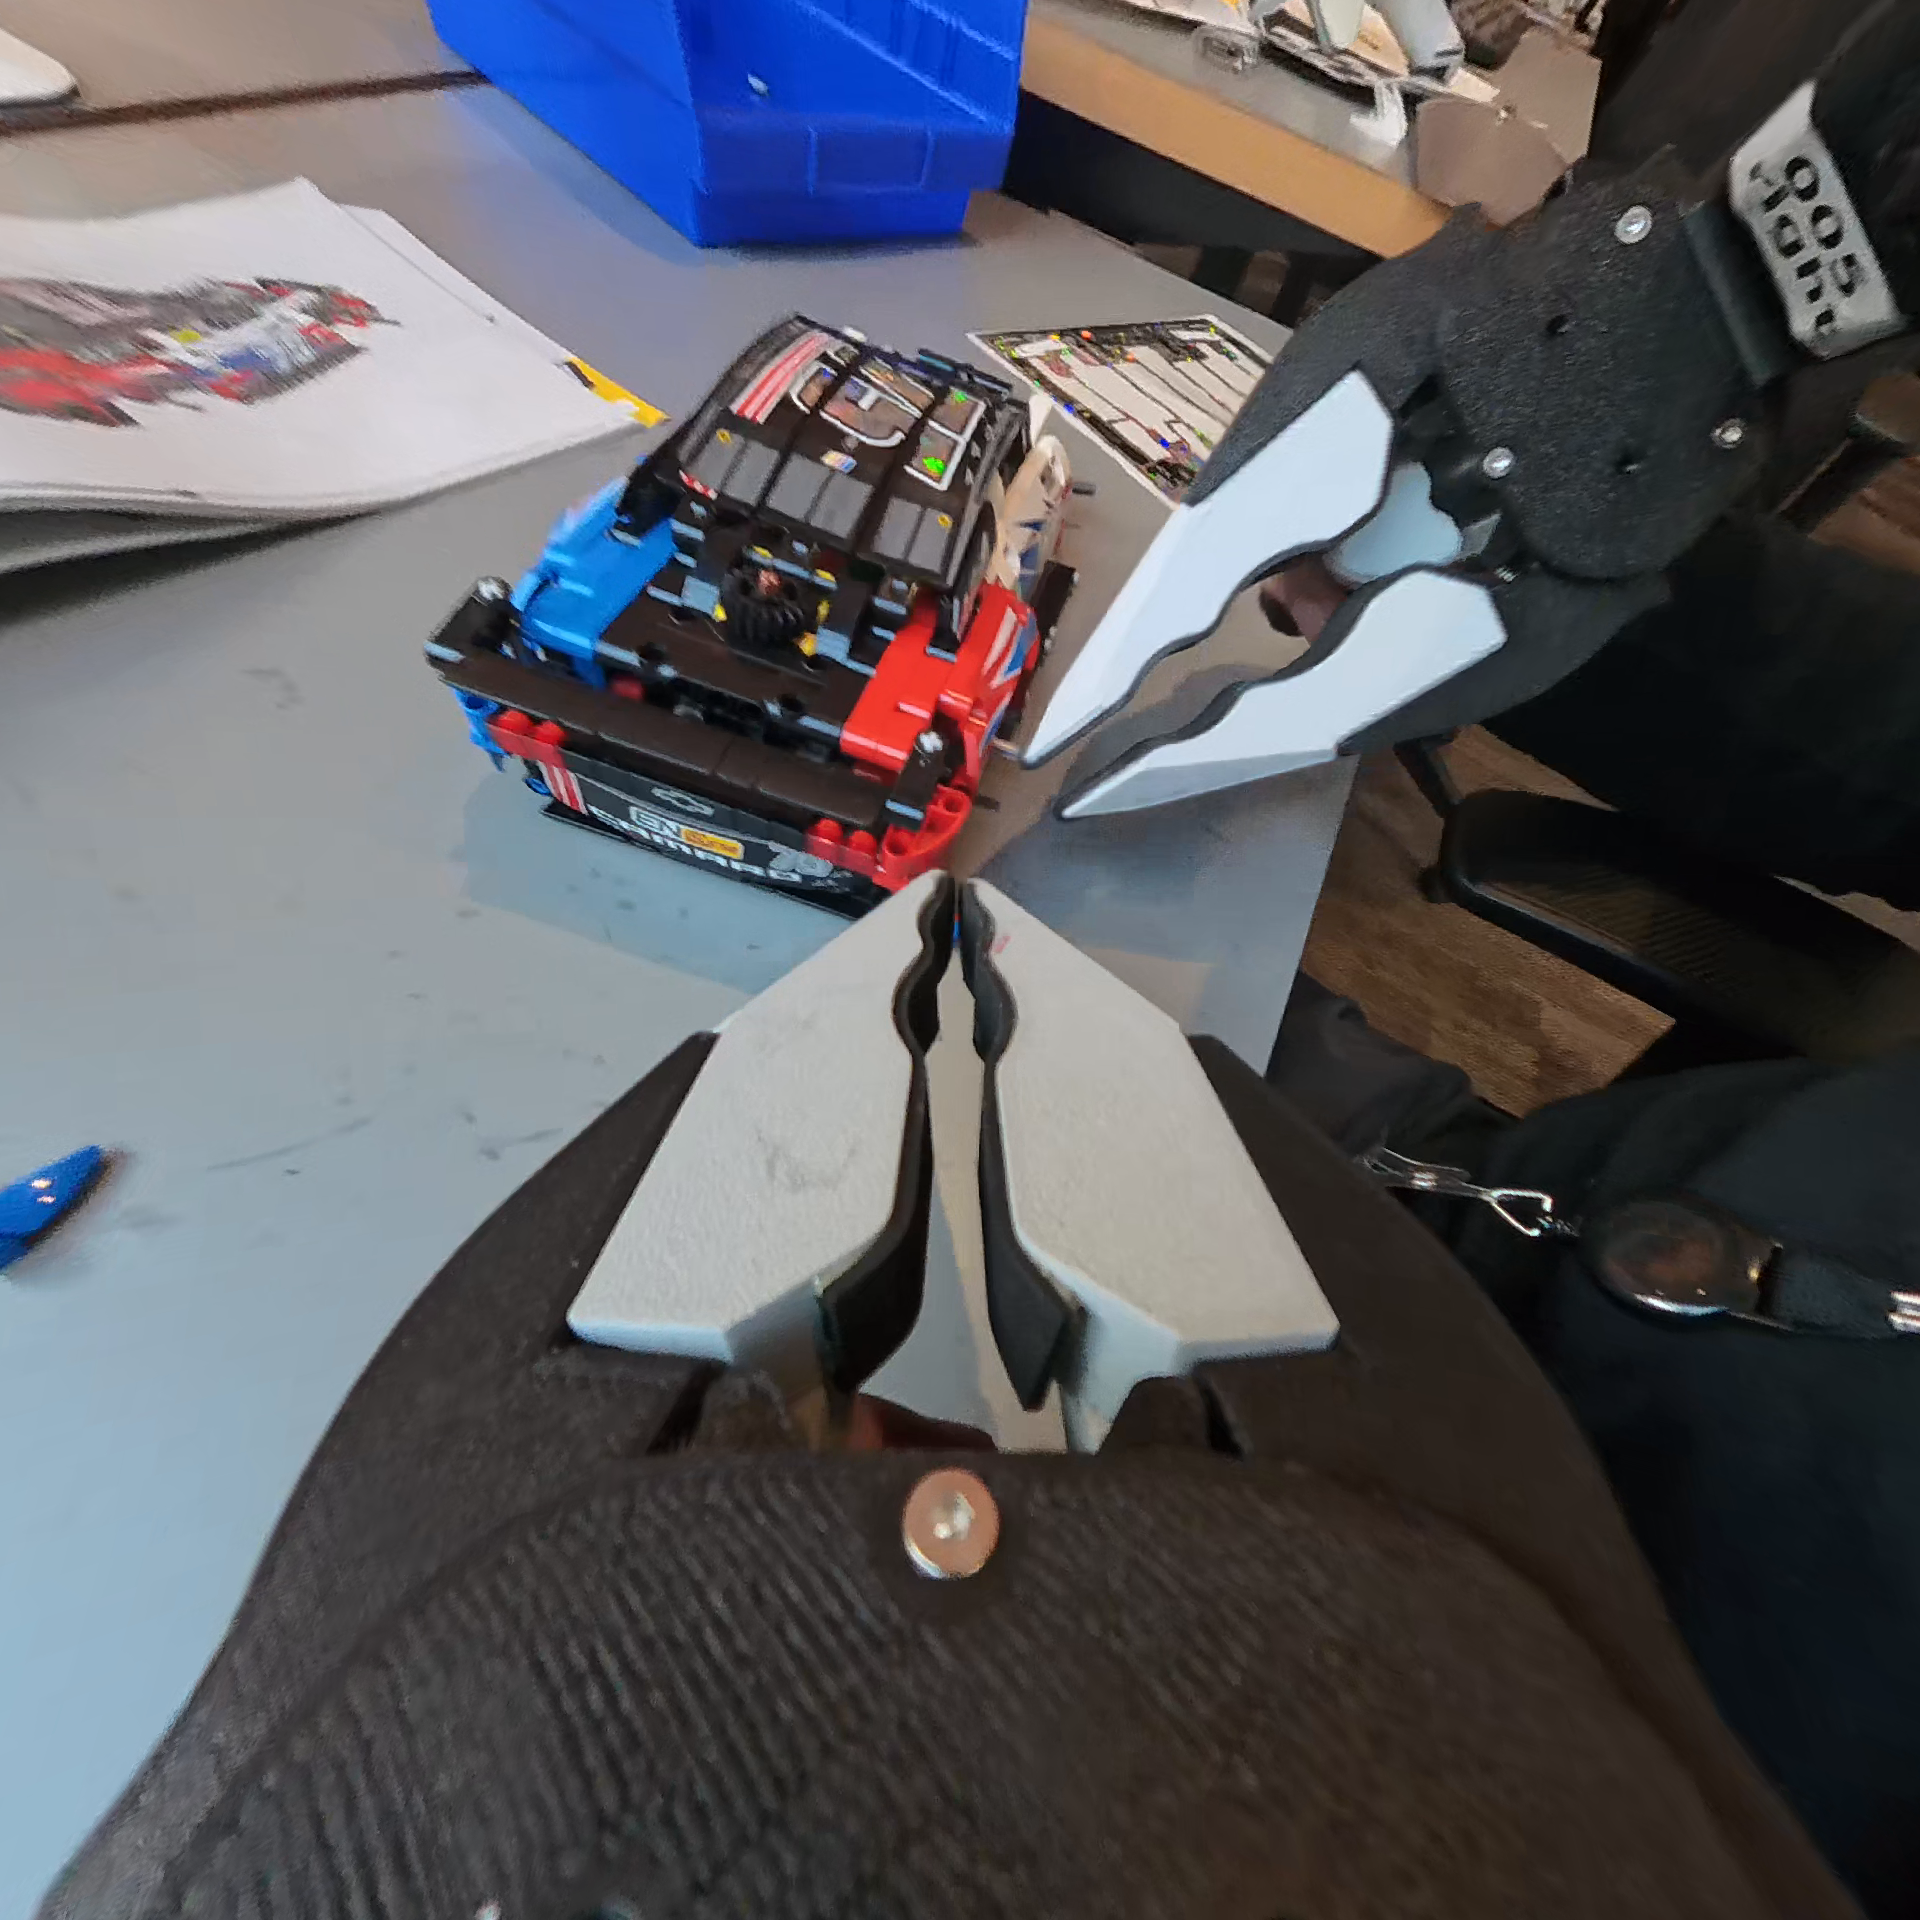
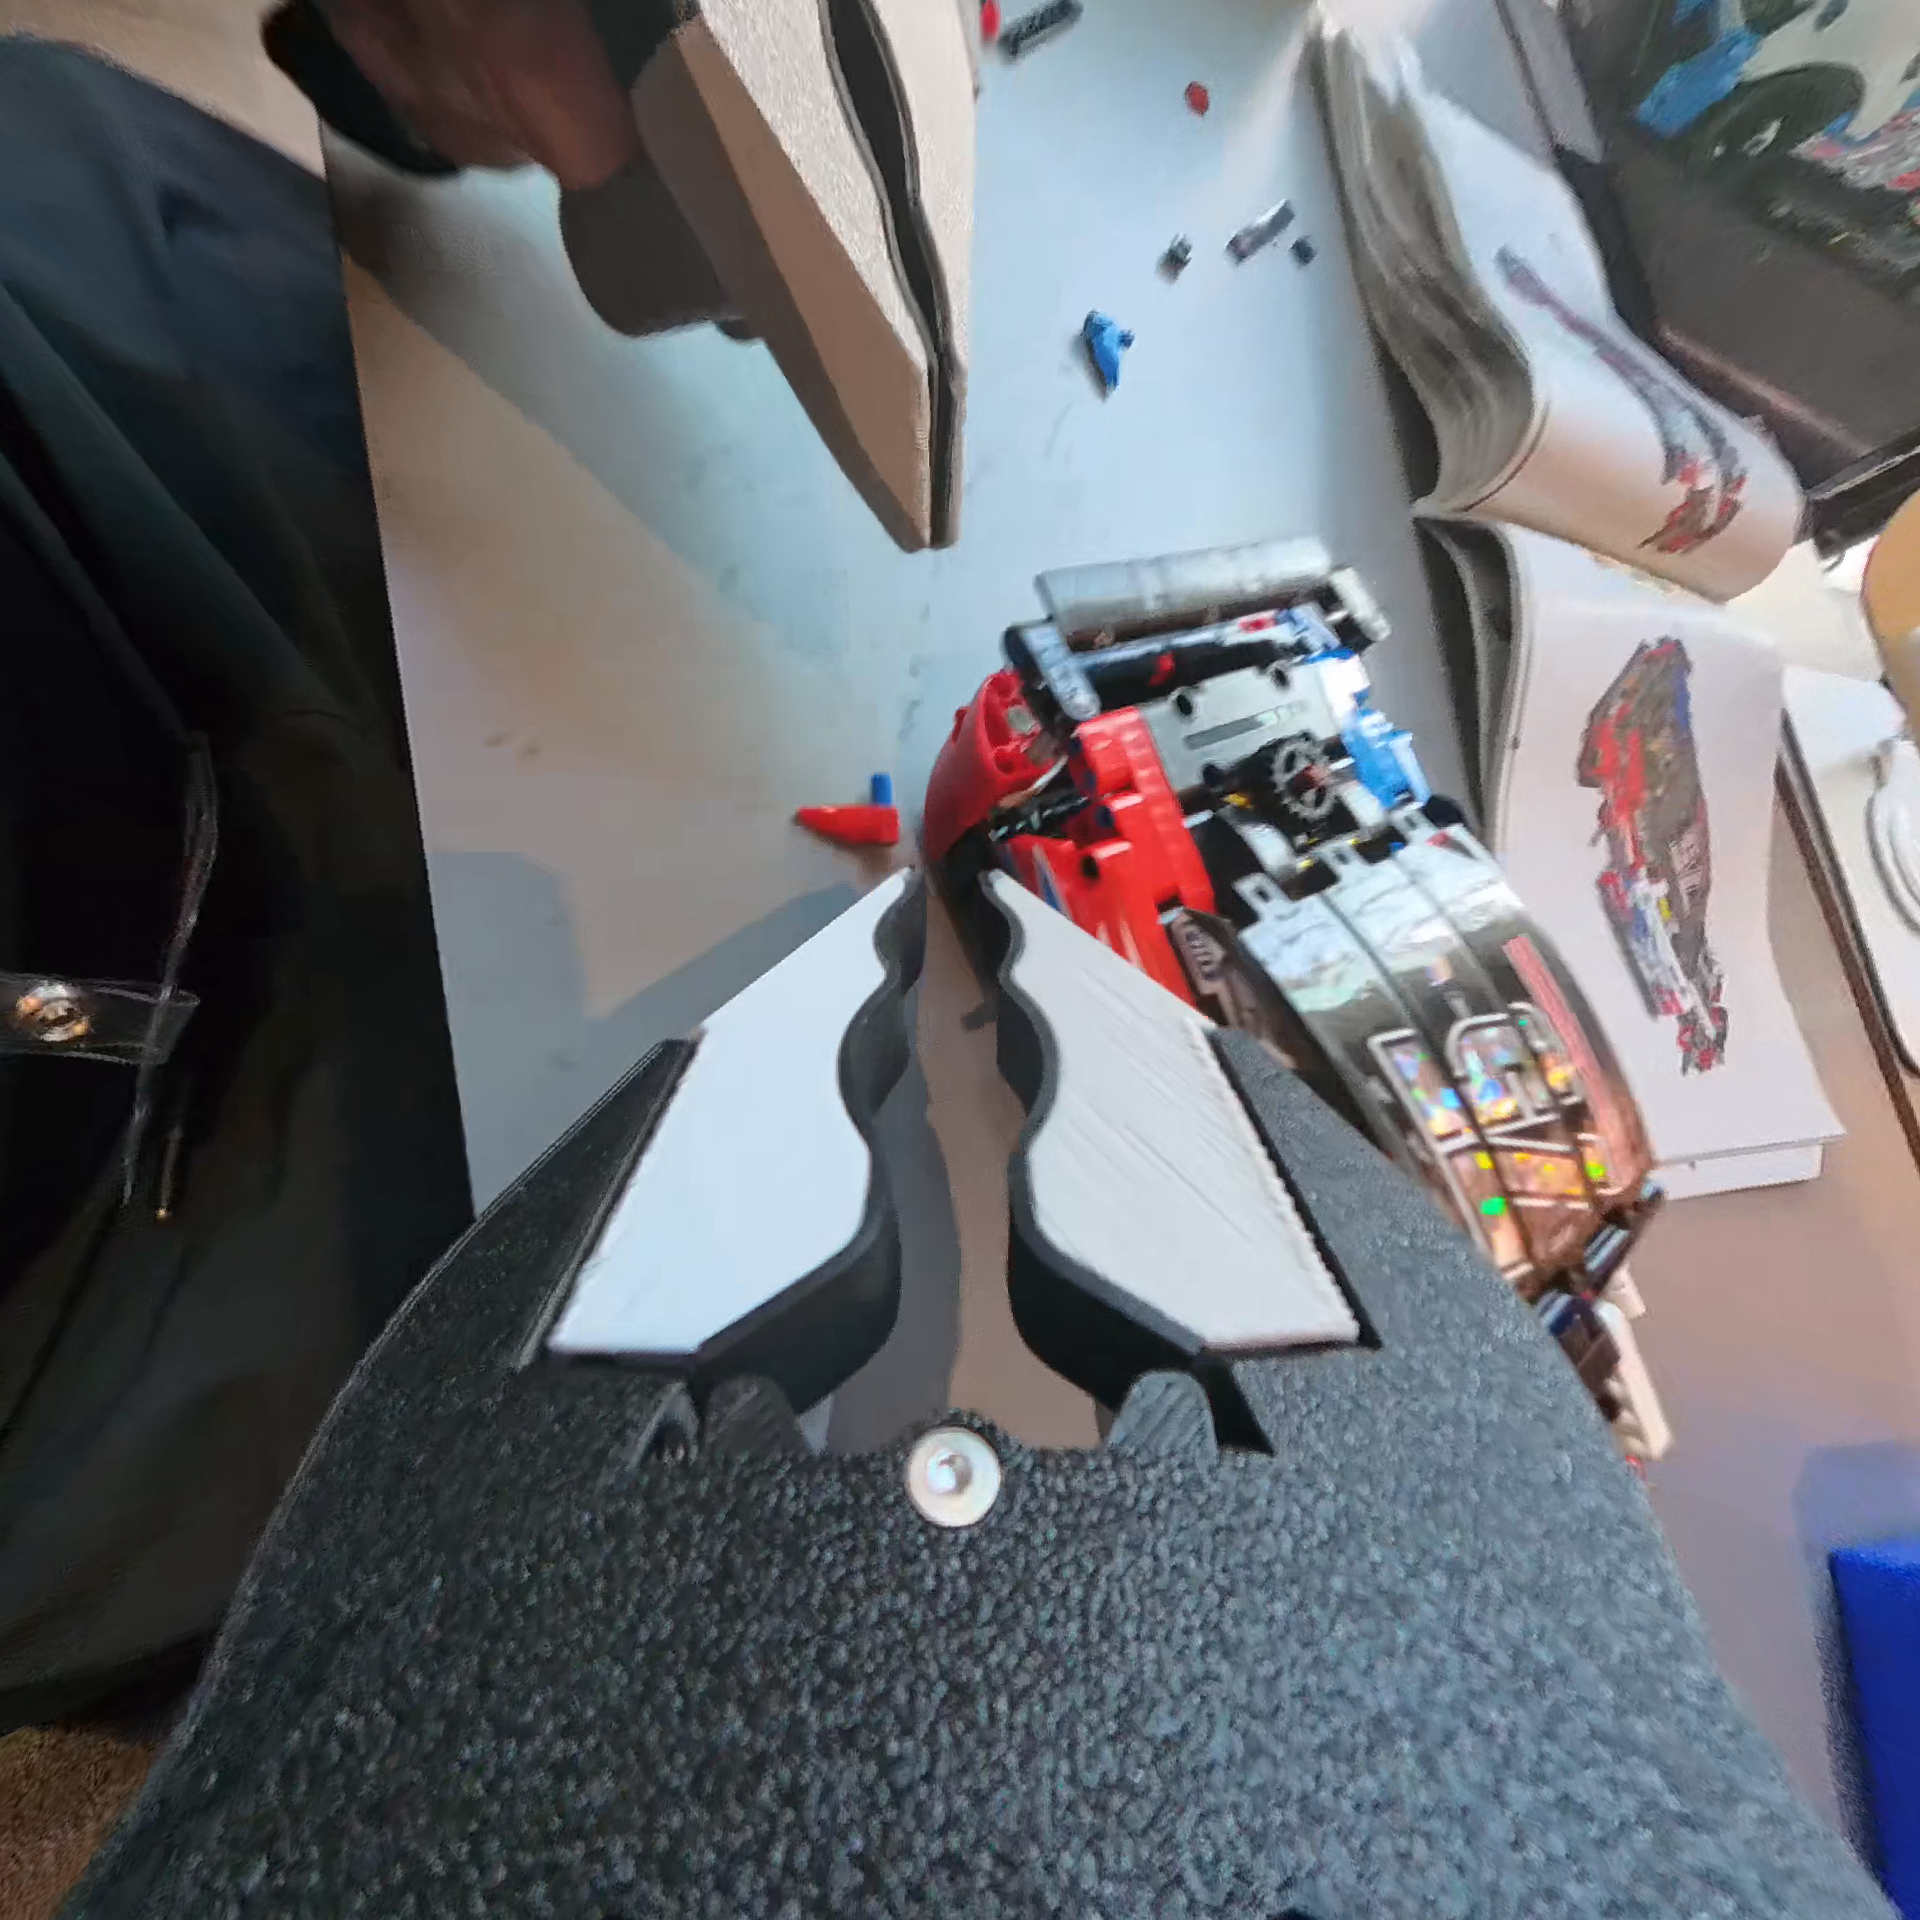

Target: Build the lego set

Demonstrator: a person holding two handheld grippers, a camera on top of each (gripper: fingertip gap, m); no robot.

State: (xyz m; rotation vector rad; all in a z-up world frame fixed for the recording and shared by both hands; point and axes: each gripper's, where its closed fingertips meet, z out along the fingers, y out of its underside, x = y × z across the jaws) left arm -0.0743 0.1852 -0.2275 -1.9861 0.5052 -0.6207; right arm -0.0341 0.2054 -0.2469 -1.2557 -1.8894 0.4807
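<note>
A lego race car, black with a blue and a red rear corner, stands on the grey table with its rear toward me. My left gripper is shut and empty just behind the car's red rear corner; it also shows in the right wrist view. My right gripper is slightly open and empty, its tips right beside the car's red side; it also shows in the left wrist view. A small red piece with a blue pin lies on the table by that corner.
An open instruction booklet lies left of the car, a blue bin behind it, a sticker sheet to the right. A loose blue piece and small dark pieces lie on the table. The table's edge runs close on the right. Spacing between my two grippers at the tips: around 6 cm.
</note>
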